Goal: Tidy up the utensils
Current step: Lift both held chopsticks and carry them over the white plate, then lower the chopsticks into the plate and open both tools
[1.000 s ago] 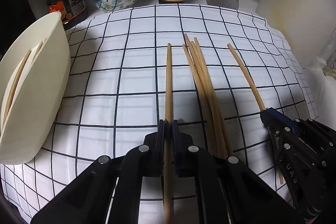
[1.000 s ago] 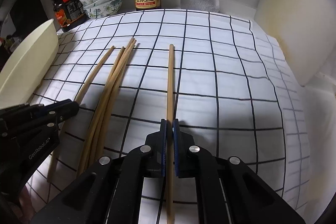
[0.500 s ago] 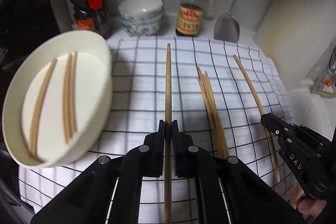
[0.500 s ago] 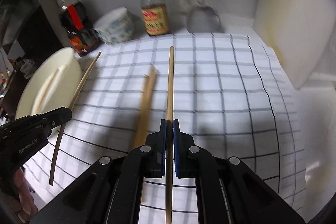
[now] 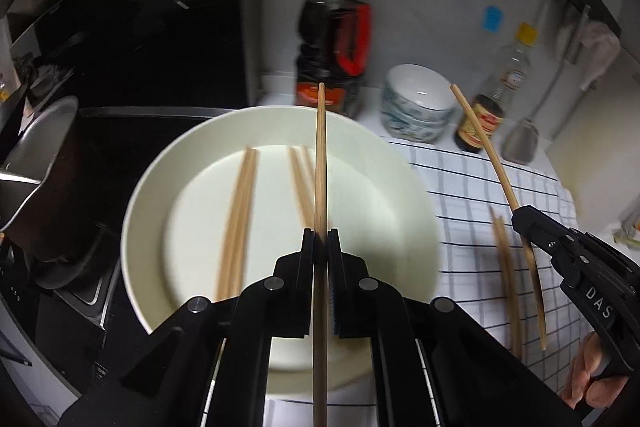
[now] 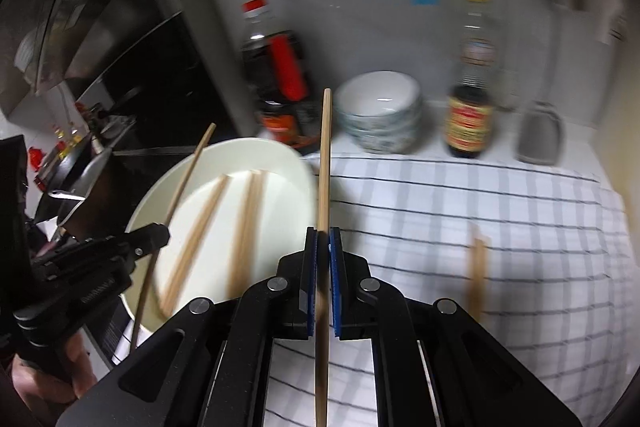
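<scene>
Left gripper: jaws clamped on one chopstick, which has been lifted off the checked cloth and carried over the white plate within the last second.
Right gripper: jaws closed on a second chopstick, also raised from the cloth; the plate rim now lies just left of the jaws.
Plate contents: four chopsticks, blurred, ahead of the left jaws.
Left behind: a few chopsticks on the cloth, right of both jaws.
Meaning: transport is judged nearly done; release over the plate is next, then another pick.

Tan wooden chopsticks; cream plate; white cloth with black grid; black fingers.
</scene>
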`<state>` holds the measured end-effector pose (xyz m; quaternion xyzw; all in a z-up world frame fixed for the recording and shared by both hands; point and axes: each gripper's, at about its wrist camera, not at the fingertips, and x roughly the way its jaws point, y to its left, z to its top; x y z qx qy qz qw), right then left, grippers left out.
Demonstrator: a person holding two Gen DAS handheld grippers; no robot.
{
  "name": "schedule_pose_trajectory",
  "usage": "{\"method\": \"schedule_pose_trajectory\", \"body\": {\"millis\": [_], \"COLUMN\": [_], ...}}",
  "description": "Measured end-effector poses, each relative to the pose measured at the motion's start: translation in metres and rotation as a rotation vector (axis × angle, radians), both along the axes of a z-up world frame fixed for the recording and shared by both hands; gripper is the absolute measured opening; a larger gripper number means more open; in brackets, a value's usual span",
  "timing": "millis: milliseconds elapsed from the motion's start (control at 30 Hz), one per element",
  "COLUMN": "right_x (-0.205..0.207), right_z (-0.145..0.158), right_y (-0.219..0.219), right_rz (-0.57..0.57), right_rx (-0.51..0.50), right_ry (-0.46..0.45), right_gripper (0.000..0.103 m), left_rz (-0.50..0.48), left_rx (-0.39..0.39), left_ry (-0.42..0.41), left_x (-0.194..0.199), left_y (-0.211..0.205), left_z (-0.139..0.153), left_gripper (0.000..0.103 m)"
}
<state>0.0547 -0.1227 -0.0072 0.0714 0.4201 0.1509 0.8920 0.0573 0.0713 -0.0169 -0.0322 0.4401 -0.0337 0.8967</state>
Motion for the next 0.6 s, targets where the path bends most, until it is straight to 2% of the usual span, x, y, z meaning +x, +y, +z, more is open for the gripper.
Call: {"method": "schedule_pose_trajectory", "body": {"millis": [300,600], "right_x": [0.043,0.065], "right_z": [-0.033,-0.068], "right_y": [0.08,0.112], "right_rz": [0.087,0.082], "right_rx": [-0.006,-0.049], "right_ry": [0.107,0.213], "right_gripper": [0.006,0.006], "left_rz": [0.038,0.017], "left_rx": [-0.017,-0.025], "left_ry": [0.07,0.146], "left_x": [0.031,0.054], "left_y": [0.054,0.062], "left_z": [-0.035,-0.069], "left_gripper": [0.007,0.007]}}
